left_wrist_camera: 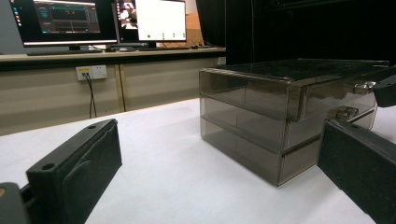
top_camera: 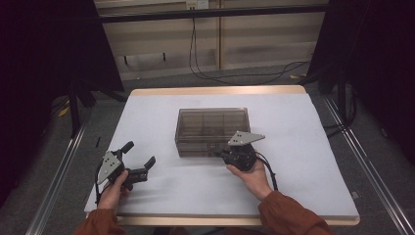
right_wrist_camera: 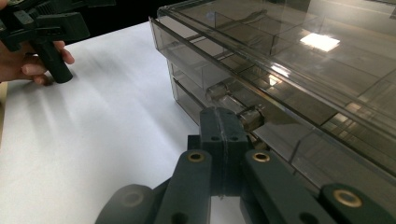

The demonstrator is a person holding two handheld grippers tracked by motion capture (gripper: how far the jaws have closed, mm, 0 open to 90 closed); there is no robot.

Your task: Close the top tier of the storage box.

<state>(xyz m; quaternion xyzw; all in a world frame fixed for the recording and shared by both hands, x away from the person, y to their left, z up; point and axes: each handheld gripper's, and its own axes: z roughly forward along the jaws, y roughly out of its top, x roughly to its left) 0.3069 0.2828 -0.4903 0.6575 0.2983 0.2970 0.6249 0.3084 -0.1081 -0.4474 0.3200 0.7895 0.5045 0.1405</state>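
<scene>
- the smoky clear plastic drawer box (top_camera: 212,131) sits mid-surface (top_camera: 303,161).
- right gripper (right_wrist_camera: 223,122), jaws pressed together, at the box's front by a small drawer handle (right_wrist_camera: 232,105).
- left gripper (top_camera: 139,159), jaws apart, rests left of the box.
- risk: a poor hold could slip off the handle, or a pull could drag the unbraced box.

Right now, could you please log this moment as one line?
right gripper: shut at handle of smoky clear plastic drawer box | left gripper: open, apart
</scene>
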